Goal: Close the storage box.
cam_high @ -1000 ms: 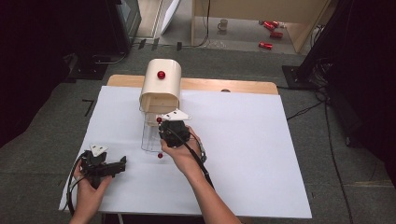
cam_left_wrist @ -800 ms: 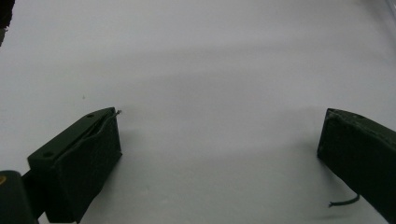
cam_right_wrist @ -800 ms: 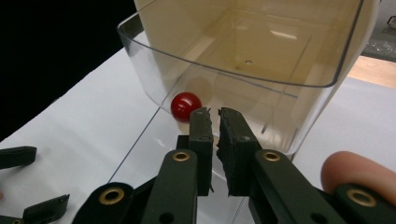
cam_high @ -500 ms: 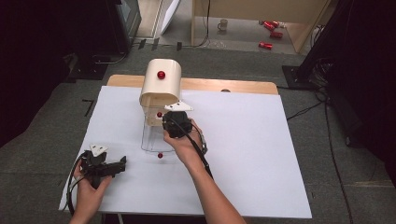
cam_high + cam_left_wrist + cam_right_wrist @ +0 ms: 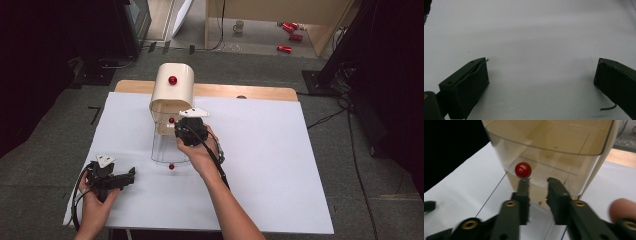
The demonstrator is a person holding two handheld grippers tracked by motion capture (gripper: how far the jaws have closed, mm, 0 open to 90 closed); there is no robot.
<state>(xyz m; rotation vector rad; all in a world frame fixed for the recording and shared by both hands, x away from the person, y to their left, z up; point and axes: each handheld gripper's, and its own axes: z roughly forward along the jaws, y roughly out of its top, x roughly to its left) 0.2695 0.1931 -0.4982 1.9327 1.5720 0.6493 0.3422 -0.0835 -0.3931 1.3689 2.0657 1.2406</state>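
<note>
High view: I stand at a worktop [image 5: 280, 165] covered by a white sheet, with a gripper in each hand. A cream drawer cabinet [image 5: 171, 92] with a rounded top and a red knob [image 5: 172, 80] on its upper front stands near the far edge. Its lowest drawer, a clear plastic drawer [image 5: 167, 147], is pulled out towards me, its own red knob [image 5: 171, 166] at the near end.

My right gripper [image 5: 176, 127] is at the cabinet front, above the open clear drawer and just beside the middle drawer's red knob [image 5: 171, 120]. Right gripper view: my jaws have just been opening and now stand a narrow gap apart with nothing between them. The middle drawer knob [image 5: 523, 170] sits just above and beyond the tip of the jaw on the left of this view, close to it; whether they touch cannot be told. The translucent drawer front [image 5: 549, 167] lies directly behind.

My left gripper [image 5: 131, 173] rests low over the white sheet at the near left, well apart from the cabinet. Left gripper view: its jaws stand wide apart and hold nothing, over the bare white sheet [image 5: 536, 37].
</note>
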